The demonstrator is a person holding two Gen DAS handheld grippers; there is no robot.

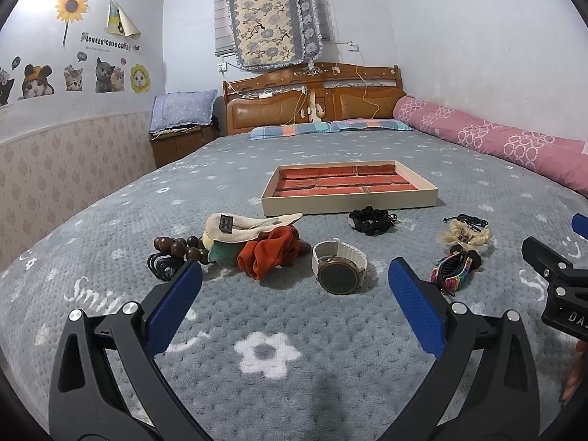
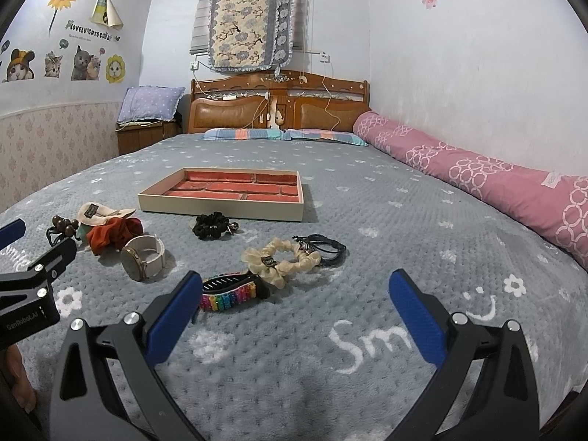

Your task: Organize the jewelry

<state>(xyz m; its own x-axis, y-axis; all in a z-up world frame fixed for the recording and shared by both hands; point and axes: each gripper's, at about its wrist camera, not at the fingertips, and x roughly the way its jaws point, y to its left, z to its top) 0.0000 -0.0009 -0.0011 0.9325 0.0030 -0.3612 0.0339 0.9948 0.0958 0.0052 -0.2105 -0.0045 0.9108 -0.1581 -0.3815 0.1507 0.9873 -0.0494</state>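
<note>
Just beyond the spread, empty left fingers (image 1: pixel 294 286) lies the watch (image 1: pixel 340 266) on the bed; stiff case, pliant strap, best pinched across the strap. Right fingers (image 2: pixel 294 290) equally spread, empty

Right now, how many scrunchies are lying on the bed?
3. An orange scrunchie in the left pile beside the watch, a black scrunchie just in front of the tray, a cream scrunchie to the right. The pile may hide more.
</note>
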